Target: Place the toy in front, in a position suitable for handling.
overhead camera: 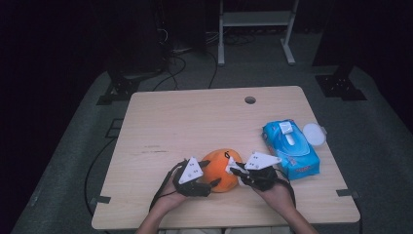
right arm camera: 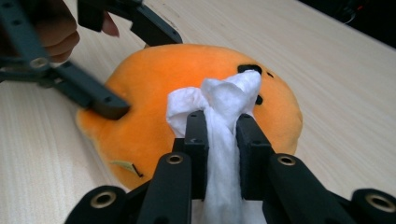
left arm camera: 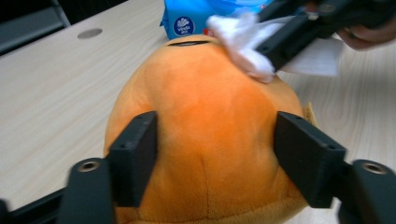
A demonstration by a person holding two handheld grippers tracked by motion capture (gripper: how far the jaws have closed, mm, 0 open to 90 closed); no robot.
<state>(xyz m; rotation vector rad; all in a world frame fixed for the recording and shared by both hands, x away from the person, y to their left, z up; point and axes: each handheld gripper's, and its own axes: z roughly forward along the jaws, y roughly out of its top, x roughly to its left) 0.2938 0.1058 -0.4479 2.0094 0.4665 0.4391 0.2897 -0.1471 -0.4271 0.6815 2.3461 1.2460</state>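
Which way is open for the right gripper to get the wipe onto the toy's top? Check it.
Probably yes, from above. The right gripper is shut on the white wipe, which already lies against the orange plush toy. The left gripper clamps the toy's sides only, leaving its top free.

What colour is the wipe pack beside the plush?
Blue, with a white flap; the wipe pack shows best in the high view.

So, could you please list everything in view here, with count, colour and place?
Plush toy: one, orange, near table edge, between both claws.
Wipe: one, white, bunched, touching the toy's top.
Wipes pack: one, blue, right of the toy.
Lid: one, white, round, beside the pack.
Table: one, light wood.
Left claw: one, black, jaws clamping the toy's sides.
Right claw: one, black, shut on the wipe.
Hands: two, at the near edge.
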